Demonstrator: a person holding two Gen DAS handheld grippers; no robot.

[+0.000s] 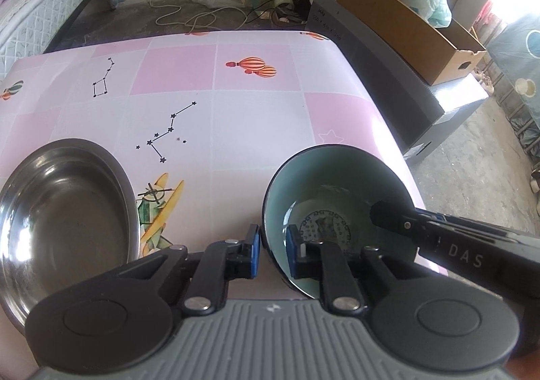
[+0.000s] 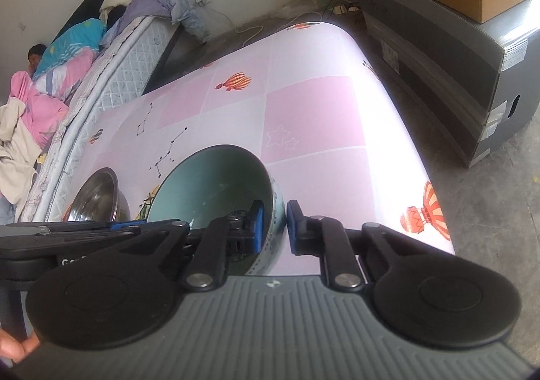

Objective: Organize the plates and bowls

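Note:
A teal-lined ceramic bowl with a dark rim and a patterned outside stands on the pink tablecloth; it also shows in the right wrist view. My left gripper straddles its left rim, one blue pad outside, one inside. My right gripper straddles its right rim the same way, and its finger shows inside the bowl. Both sets of jaws sit close on the rim wall. A steel bowl stands to the left, also seen in the right wrist view.
The table ends at a rounded right edge. Beyond it stand a grey crate and a cardboard box. A bed with bedding lies to the left. Cables lie on the floor behind.

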